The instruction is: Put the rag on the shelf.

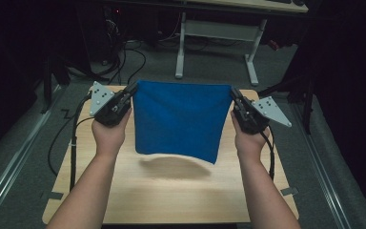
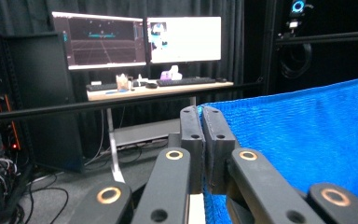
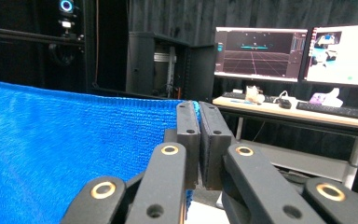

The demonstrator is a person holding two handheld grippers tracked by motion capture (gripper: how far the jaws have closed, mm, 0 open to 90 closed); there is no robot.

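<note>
Cloth (image 1: 181,119), bright blue, hangs in the air above the middle of the wooden desk (image 1: 171,195), stretched between your two tongs. Your left tongs (image 1: 132,90) are clenched on its top corner at about 10 o'clock of the desk; your right tongs (image 1: 233,94) are clenched on the other top corner at about 2 o'clock. In each gripper view the black jaws stand pressed together with a thin blue edge pinched between them.

The top hem runs taut and nearly level. The bottom edge hangs free, lifted off the desk, and drops lower toward 5 o'clock than toward 7 o'clock. A soft shadow lies on the wood beneath it.

To do this step well, judging from how it hangs:
- Keep both tongs clamped; each bite is near the very corner and could slip.
- Hold your hands level and equally far apart, so the hem stays straight.
- Lower the free edge first, toward 6 o'clock, then lay the rest away from you.
</note>
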